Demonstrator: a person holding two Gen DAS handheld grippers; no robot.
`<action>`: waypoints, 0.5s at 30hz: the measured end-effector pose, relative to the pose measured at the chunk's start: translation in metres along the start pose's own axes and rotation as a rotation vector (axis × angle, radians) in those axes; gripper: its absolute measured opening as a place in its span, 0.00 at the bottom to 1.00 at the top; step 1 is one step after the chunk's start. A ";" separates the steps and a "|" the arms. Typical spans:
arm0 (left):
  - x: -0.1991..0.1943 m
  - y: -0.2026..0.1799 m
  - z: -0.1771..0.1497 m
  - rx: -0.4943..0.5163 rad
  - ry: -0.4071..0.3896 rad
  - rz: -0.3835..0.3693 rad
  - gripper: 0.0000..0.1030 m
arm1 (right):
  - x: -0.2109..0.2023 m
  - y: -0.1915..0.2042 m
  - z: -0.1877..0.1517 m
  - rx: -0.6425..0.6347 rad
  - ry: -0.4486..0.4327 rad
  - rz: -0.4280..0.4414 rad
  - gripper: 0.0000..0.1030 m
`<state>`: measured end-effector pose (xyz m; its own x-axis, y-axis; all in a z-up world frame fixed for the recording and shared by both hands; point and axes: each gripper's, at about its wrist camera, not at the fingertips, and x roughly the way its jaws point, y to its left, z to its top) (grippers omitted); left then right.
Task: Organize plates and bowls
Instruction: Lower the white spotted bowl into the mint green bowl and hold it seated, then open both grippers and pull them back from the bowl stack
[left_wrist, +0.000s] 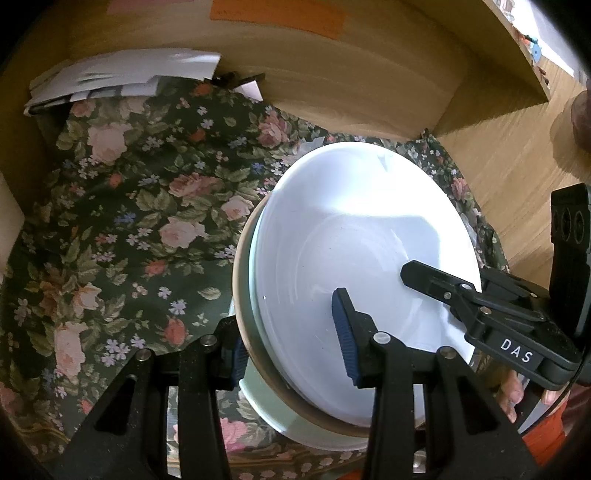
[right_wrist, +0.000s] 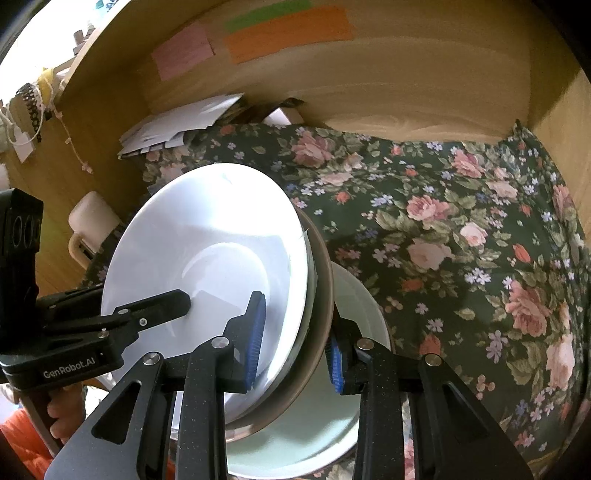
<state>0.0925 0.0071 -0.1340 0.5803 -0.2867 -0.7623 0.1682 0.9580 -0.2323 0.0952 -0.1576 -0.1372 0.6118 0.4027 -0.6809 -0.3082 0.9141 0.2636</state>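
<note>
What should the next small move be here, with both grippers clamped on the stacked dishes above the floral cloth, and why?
Probably lower the stack of dishes level onto the floral cloth, both grippers together. The left gripper and right gripper each pinch the rim from opposite sides, the stack looks tilted and off the cloth, and bare cloth lies under it.

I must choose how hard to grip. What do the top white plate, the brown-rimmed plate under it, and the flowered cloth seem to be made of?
White plate: probably glazed ceramic or glass; smooth, glossy, with bright reflections.
Brown-rimmed plate: perhaps stoneware or wood; the edge looks matte tan, unclear.
Flowered cloth: woven printed fabric; it wrinkles and folds softly.
</note>
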 end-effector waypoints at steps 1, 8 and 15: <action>0.002 -0.001 0.000 -0.001 0.005 -0.001 0.40 | 0.001 -0.002 -0.001 0.004 0.004 0.000 0.27; 0.014 0.002 -0.002 -0.026 0.048 -0.001 0.40 | 0.010 -0.008 -0.008 0.027 0.037 0.008 0.27; 0.021 0.006 -0.001 -0.037 0.058 -0.006 0.40 | 0.016 -0.014 -0.007 0.056 0.041 0.029 0.27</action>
<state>0.1047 0.0064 -0.1519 0.5319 -0.2930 -0.7945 0.1415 0.9558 -0.2577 0.1043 -0.1646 -0.1563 0.5728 0.4278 -0.6992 -0.2836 0.9038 0.3206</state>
